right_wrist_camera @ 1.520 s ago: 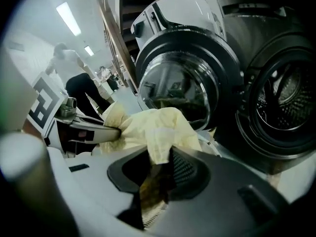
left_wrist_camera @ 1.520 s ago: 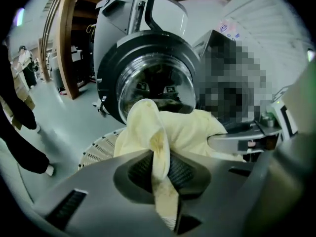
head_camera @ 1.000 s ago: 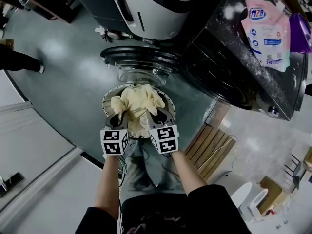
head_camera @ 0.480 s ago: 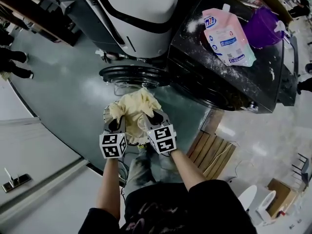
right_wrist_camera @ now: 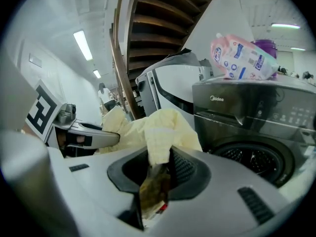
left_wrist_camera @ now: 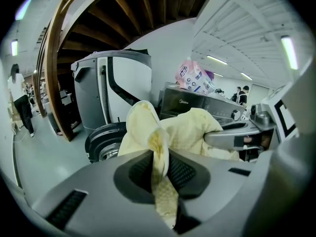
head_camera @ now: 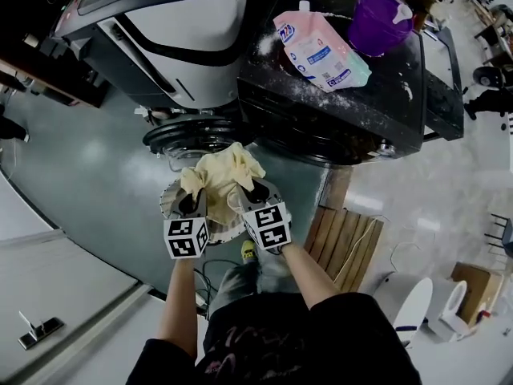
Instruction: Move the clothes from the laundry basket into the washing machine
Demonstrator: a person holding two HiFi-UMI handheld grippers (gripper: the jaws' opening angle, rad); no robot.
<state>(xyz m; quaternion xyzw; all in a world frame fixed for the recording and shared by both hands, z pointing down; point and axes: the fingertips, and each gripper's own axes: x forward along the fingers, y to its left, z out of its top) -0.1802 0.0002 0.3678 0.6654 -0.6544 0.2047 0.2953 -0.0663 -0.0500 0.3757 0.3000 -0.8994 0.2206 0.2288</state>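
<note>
A pale yellow garment [head_camera: 219,176] hangs bunched between both grippers, lifted above the round white laundry basket [head_camera: 167,204]. My left gripper [head_camera: 191,204] is shut on one fold of it [left_wrist_camera: 159,147]. My right gripper [head_camera: 255,192] is shut on another fold [right_wrist_camera: 157,149]. The dark front-loading washing machine [head_camera: 321,111] stands just beyond the garment, its round door [head_camera: 191,132] swung open to the left. In the right gripper view its drum opening [right_wrist_camera: 252,158] lies low at the right. The left gripper [right_wrist_camera: 89,138] also shows there, beside the cloth.
A tall white and grey appliance [head_camera: 160,22] stands left of the washer. On the washer's top lie a pink detergent pouch [head_camera: 321,50] and a purple container [head_camera: 381,18]. A wooden slatted board [head_camera: 345,239] lies on the floor at the right. People stand far off [left_wrist_camera: 19,100].
Both grippers have risen together with the yellow garment, lifting it out of the basket. The head view has swung up, showing more of the washer's top.
</note>
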